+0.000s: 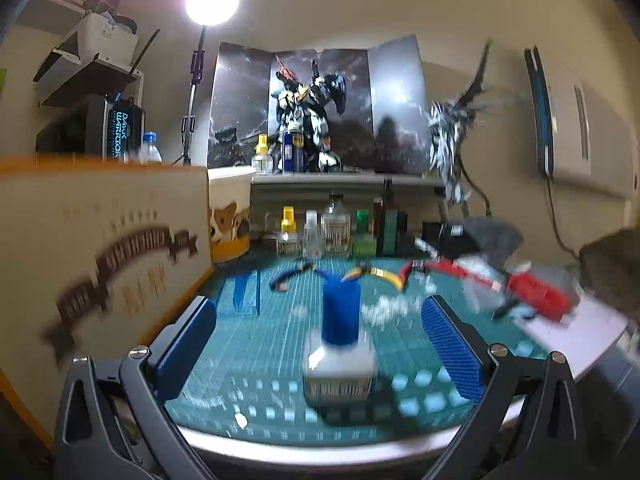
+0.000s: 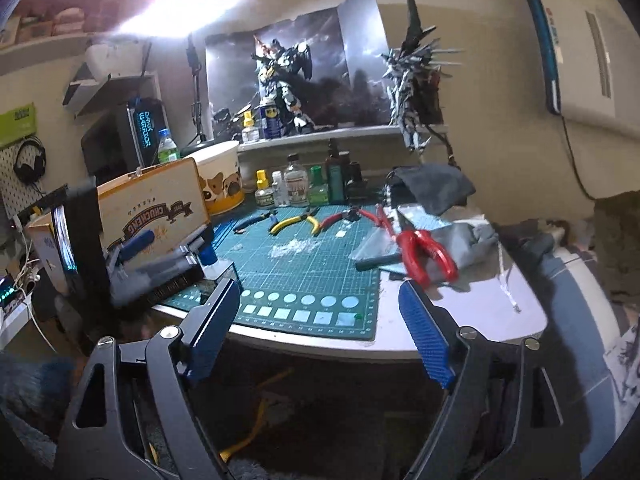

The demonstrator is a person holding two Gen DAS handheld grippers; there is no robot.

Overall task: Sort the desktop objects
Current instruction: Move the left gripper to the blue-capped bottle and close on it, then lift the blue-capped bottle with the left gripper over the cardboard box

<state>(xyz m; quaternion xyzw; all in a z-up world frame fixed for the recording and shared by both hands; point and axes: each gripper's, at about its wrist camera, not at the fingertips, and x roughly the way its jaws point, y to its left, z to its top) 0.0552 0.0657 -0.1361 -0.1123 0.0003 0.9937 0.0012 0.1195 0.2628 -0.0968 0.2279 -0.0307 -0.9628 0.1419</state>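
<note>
left tongs (image 1: 320, 344) spread around blue-capped bottle (image 1: 340, 356), seemingly not touching, near cutting mat (image 1: 260, 344) front edge; box (image 1: 100, 248) crowds left. right tongs (image 2: 320, 328) spread, empty, off the surface (image 2: 480, 320) edge.

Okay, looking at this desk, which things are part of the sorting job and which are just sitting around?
Job: blue-capped bottle between the open left tongs; yellow pliers; red pliers; cutting mat.

Lying about: robot figure; grey cloth; headphones.
</note>
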